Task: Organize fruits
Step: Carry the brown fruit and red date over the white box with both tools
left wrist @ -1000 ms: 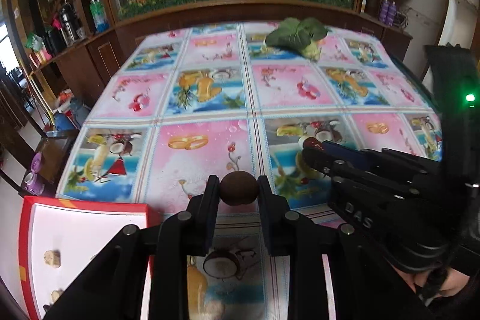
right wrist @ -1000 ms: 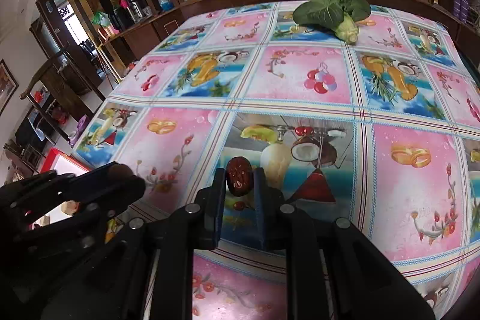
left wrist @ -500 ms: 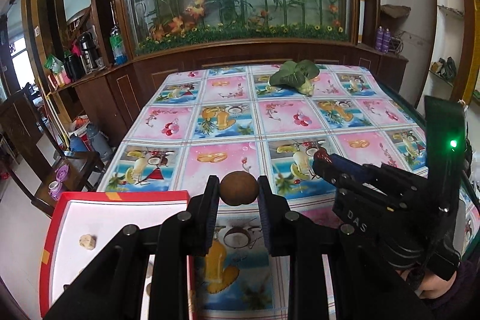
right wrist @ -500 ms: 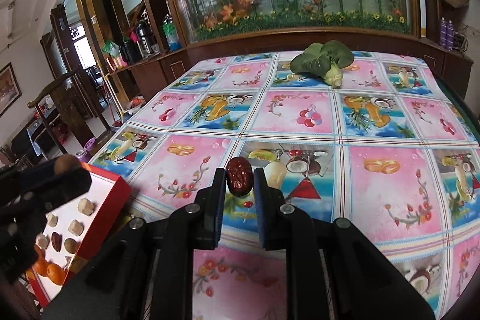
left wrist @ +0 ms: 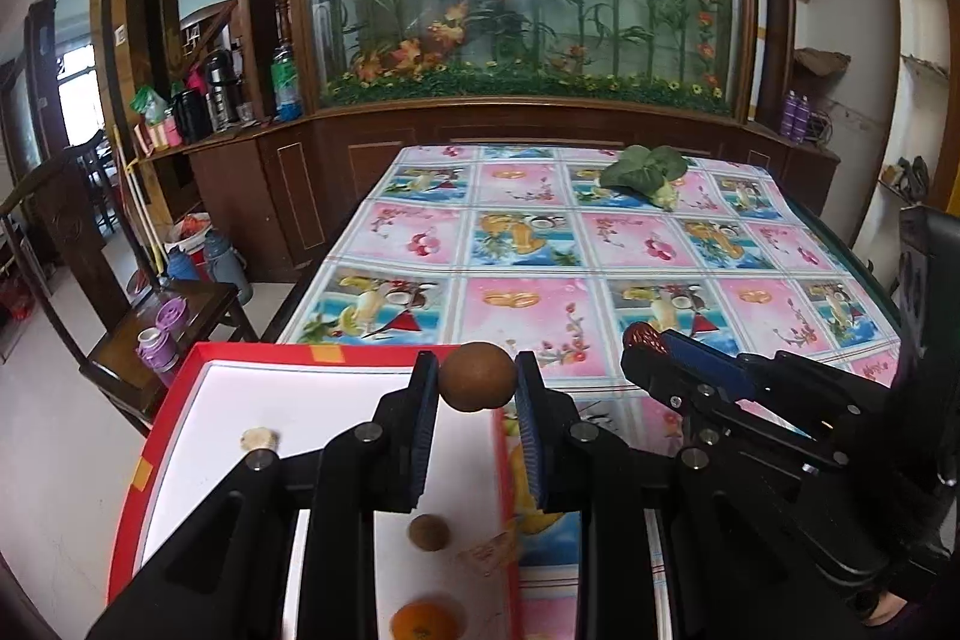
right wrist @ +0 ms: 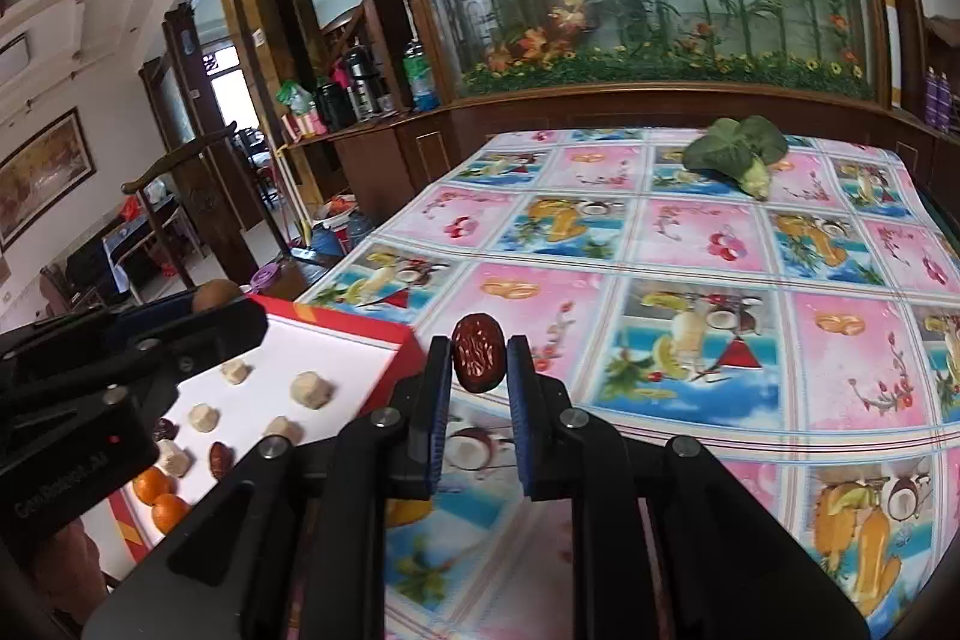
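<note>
My left gripper (left wrist: 478, 382) is shut on a round brown fruit (left wrist: 478, 377) and holds it above the red-rimmed white tray (left wrist: 252, 353). My right gripper (right wrist: 478, 361) is shut on a dark red date (right wrist: 477, 352), held above the tablecloth just right of the tray (right wrist: 354, 325). In the tray lie pale nut-like pieces (right wrist: 311, 389), dates (right wrist: 221, 458), oranges (right wrist: 153, 484) and another brown fruit (left wrist: 429, 532). The right gripper also shows in the left wrist view (left wrist: 645, 343), and the left gripper shows in the right wrist view (right wrist: 222, 304).
The table (right wrist: 708, 244) carries a fruit-print cloth. A leafy green vegetable (right wrist: 738, 151) lies at its far end. A wooden cabinet with a glass flower display (left wrist: 528, 112) stands behind. A chair (left wrist: 156, 334) with purple cups stands left of the table.
Both grippers have pulled back and to the left with their fruit. The tray now lies under the left gripper and beside the right one.
</note>
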A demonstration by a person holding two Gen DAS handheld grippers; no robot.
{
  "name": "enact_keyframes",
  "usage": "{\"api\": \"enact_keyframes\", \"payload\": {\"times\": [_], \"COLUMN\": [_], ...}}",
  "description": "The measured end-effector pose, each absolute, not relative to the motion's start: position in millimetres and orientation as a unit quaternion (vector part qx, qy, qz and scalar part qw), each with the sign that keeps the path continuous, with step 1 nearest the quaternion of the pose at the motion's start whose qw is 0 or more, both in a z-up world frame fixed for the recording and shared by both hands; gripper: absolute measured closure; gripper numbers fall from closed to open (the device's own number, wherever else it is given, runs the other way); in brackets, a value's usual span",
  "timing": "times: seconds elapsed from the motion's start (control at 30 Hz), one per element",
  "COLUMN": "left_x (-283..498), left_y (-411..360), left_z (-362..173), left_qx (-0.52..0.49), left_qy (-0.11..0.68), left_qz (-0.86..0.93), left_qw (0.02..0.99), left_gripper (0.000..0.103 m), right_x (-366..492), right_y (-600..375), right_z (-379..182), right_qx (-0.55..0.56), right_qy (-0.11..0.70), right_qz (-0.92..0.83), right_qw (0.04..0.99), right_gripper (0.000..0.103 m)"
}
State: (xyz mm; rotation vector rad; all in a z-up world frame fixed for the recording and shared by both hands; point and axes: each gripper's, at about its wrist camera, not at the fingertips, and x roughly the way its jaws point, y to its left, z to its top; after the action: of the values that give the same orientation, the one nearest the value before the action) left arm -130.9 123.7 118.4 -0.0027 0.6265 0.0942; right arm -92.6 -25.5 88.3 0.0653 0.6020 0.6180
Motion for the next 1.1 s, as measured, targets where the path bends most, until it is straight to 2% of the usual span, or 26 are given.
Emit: {"api": "enact_keyframes", "payload": {"times": [0.67, 1.1], "left_x": [-158, -162], "left_y": [200, 263], "left_z": [99, 68], "left_qx": [-0.044, -0.075], "left_qy": [0.313, 0.352], "left_qz": [0.101, 0.165], "left_qw": [0.943, 0.918], "left_gripper": [0.079, 0.079], "right_x": [-140, -132], "right_y": [55, 86], "right_z": [91, 66], "right_qx": [-0.035, -0.043], "right_qy": [0.295, 0.349], "right_qz": [0.361, 0.375], "right_qw": [0.884, 0.858], "right_gripper": [0.082, 0.083]}}
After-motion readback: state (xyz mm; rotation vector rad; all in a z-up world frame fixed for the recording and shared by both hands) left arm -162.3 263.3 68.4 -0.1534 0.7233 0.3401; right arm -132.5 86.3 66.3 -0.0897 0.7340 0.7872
